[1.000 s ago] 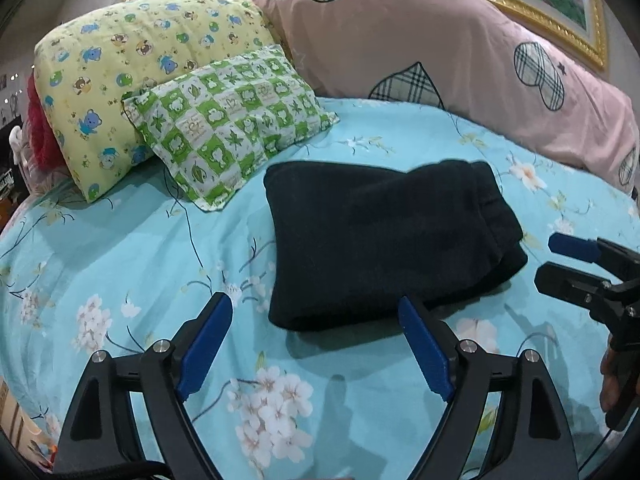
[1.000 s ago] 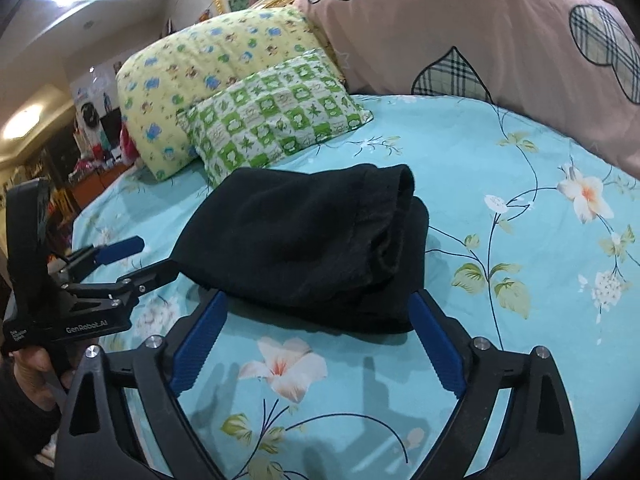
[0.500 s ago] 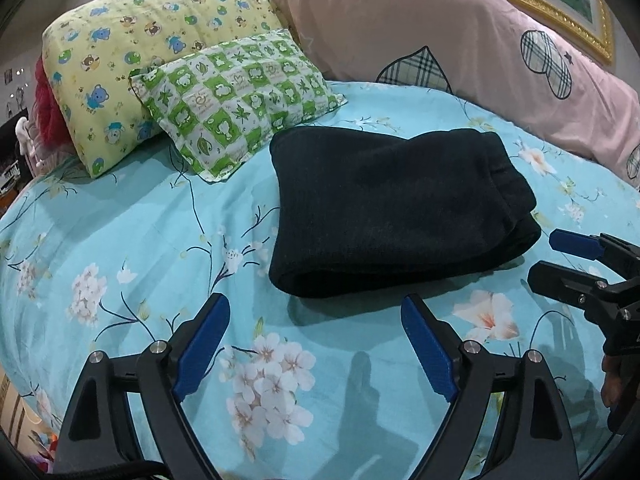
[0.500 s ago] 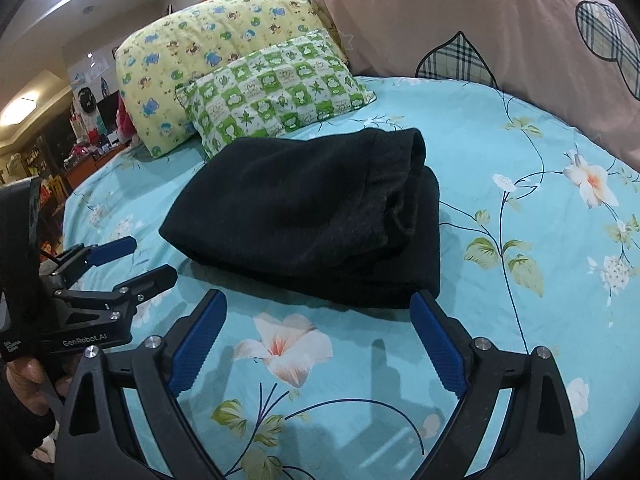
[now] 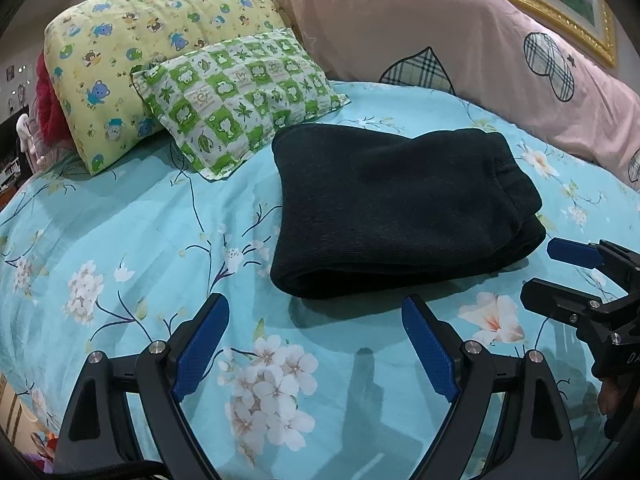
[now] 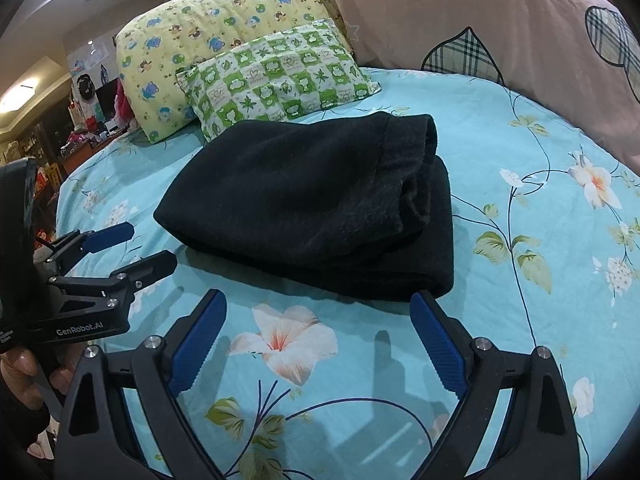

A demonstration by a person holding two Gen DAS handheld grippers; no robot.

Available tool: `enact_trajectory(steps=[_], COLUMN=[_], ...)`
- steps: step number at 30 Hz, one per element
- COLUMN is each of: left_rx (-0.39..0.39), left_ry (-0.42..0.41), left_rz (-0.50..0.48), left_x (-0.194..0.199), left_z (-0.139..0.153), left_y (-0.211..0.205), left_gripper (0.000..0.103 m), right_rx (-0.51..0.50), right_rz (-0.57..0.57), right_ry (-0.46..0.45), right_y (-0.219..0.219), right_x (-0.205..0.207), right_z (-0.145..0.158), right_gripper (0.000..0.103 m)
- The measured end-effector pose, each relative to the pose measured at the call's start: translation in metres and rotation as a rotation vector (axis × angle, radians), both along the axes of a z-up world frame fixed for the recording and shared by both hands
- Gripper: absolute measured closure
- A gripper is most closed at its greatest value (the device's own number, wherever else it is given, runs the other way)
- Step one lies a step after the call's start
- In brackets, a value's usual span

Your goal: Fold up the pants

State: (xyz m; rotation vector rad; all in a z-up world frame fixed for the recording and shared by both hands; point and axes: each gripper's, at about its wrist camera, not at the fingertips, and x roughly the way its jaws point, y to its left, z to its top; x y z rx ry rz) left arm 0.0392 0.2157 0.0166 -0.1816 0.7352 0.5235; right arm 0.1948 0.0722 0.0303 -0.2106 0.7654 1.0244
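Your left claw (image 5: pixel 314 312) is spread wide with nothing between its blue pads (image 5: pixel 200 350); it sits low over the bed (image 5: pixel 120 240), just short of the near folded edge of the black pants (image 5: pixel 392 208). Your right claw (image 6: pixel 318 308) is likewise spread wide and empty, poised just before the near edge of the same garment, its right fingertip close to the near right corner of the cloth, though contact cannot be confirmed.

The black pants lie folded into a compact, roughly rectangular bundle on the turquoise floral sheet, near the middle of the bed. The layers are stacked. In the right wrist view the open ends of the stack face right, with a rolled upper layer resting on a flatter lower one. The fold edge facing your left claw is rounded and thick.

Behind the pants, a green checked pillow (image 5: pixel 240 100) lies with its near corner just beside the far left corner of the bundle. It leans on a yellow cartoon-print pillow (image 5: pixel 132 52). A long pink pillow (image 5: pixel 460 48) with plaid heart patches runs along the head of the bed, set apart from the pants. A gilt picture frame (image 5: pixel 560 12) shows above it.

Each claw appears at the side of the other's view, both apart from the garment.
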Motion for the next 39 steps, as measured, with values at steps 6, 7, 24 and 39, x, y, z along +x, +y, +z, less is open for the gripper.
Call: enact_trajectory(steps=[6, 7, 24, 39], left_rx=[0.013, 0.015, 0.012, 0.015], left_ry=[-0.003, -0.002, 0.003, -0.006], left_rz=[-0.002, -0.001, -0.001, 0.0], left_x=[0.0001, 0.0003, 0.0038, 0.0032], left_z=[0.0003, 0.0001, -0.0016, -0.0005], left_y=[-0.0026, -0.0028, 0.0012, 0.0021], left_gripper=[0.012, 0.012, 0.01, 0.01], right_rx=[0.021, 0.023, 0.035, 0.053], right_rz=[-0.012, -0.013, -0.022, -0.029], right_ry=[-0.001, -0.002, 0.008, -0.002], right_y=[-0.0008, -0.0011, 0.0, -0.0006], right_x=[0.0013, 0.0018, 0.0057, 0.0047], right_z=[0.0013, 0.0012, -0.0006, 0.0036], right_gripper=[0.01, 0.01, 0.01, 0.01])
